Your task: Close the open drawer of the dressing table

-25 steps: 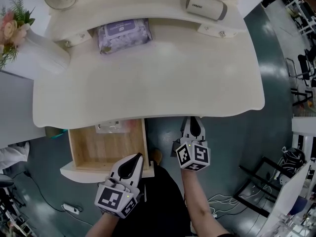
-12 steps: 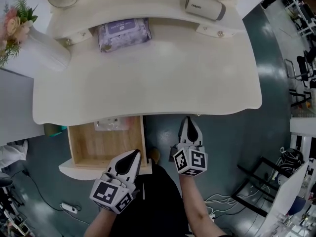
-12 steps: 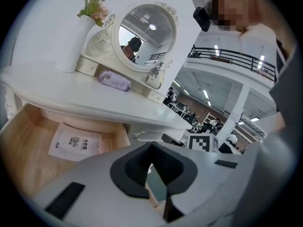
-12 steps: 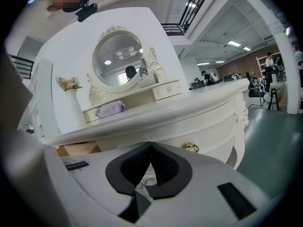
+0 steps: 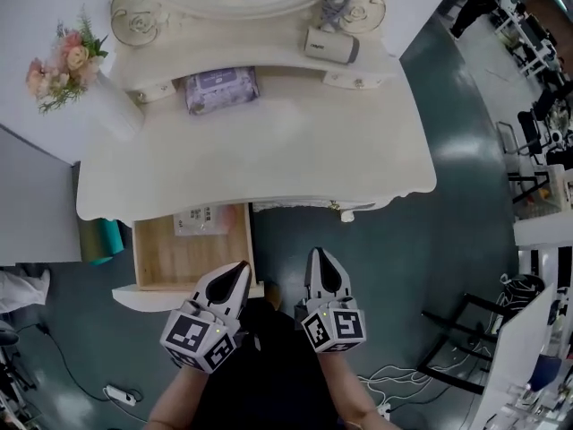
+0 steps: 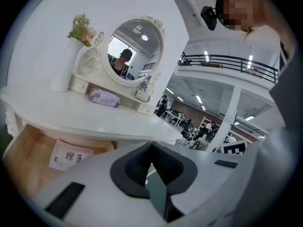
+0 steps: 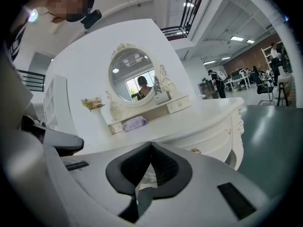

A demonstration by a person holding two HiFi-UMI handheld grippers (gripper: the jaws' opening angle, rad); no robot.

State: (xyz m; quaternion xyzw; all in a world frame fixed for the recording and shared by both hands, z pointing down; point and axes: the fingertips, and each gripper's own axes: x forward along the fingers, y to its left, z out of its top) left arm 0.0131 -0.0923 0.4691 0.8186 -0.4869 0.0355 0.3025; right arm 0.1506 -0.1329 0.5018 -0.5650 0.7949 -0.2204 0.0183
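Floor [image 5: 430, 267] of glossy dark green spread beneath the left gripper [image 5: 241, 266] and right gripper [image 5: 318, 253], in a large open hall with white walls. Ahead of both stood the cream table [image 5: 269, 159] with its mirror [image 7: 134, 82], flowers [image 5: 67, 65], a purple pack [image 5: 221, 90] and a dryer [image 5: 331, 46]; their print was too small to read. The drawer [image 5: 175, 262] hung pulled out toward the person, its front running left to right just beside the left gripper's tips. A white printed sheet [image 5: 201, 220] lay inside, illegible. Both grippers' jaws met at the tips, holding nothing.

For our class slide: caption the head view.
Left gripper and right gripper, jaws together, held by the dressing table's open drawer.
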